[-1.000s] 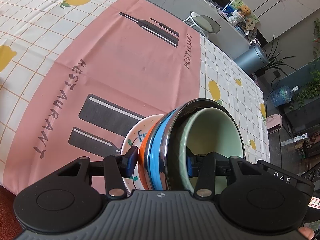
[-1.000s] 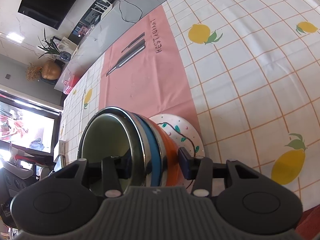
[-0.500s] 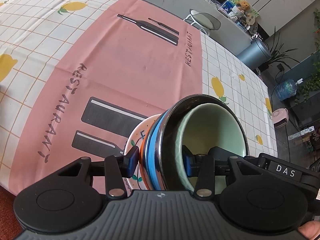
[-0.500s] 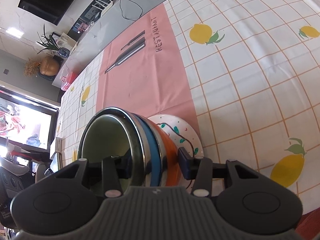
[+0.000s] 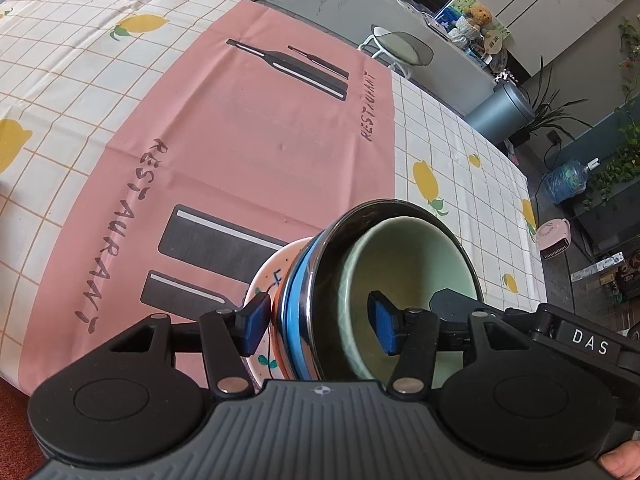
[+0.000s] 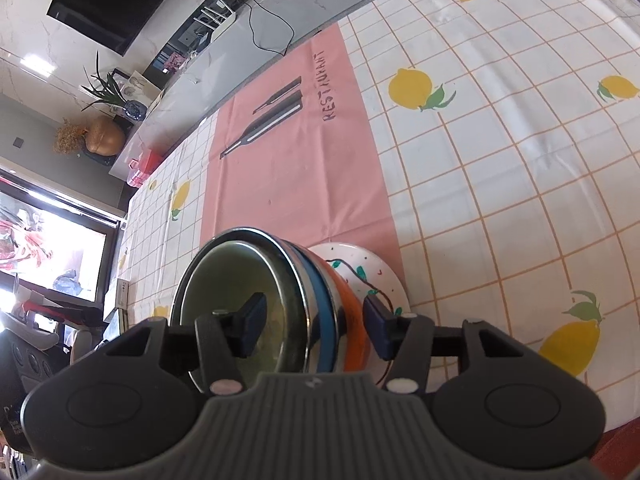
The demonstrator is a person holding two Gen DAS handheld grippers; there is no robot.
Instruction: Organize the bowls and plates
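A nested stack of dishes fills both views: a pale green bowl point(image 5: 404, 264) inside a steel bowl point(image 5: 320, 248) with a blue band, over an orange bowl point(image 6: 352, 320), on a white plate point(image 6: 376, 272) with a painted vine. My left gripper point(image 5: 320, 322) clamps the stack's near side, one finger under the plate and one inside the green bowl. My right gripper point(image 6: 316, 322) clamps the opposite side the same way, one finger inside the green bowl point(image 6: 240, 276) and one under the plate. The stack is held tilted just above the pink table runner point(image 5: 240, 132).
The table has a white lemon-print cloth point(image 6: 500, 140) with the pink runner down the middle. A white stool point(image 5: 400, 50) and a grey bin point(image 5: 500, 114) stand beyond the far edge. The near table edge runs just below the stack.
Both grippers and the stack have shifted slightly; the view has drawn back, so more of the table's far side shows. The grip is unchanged.
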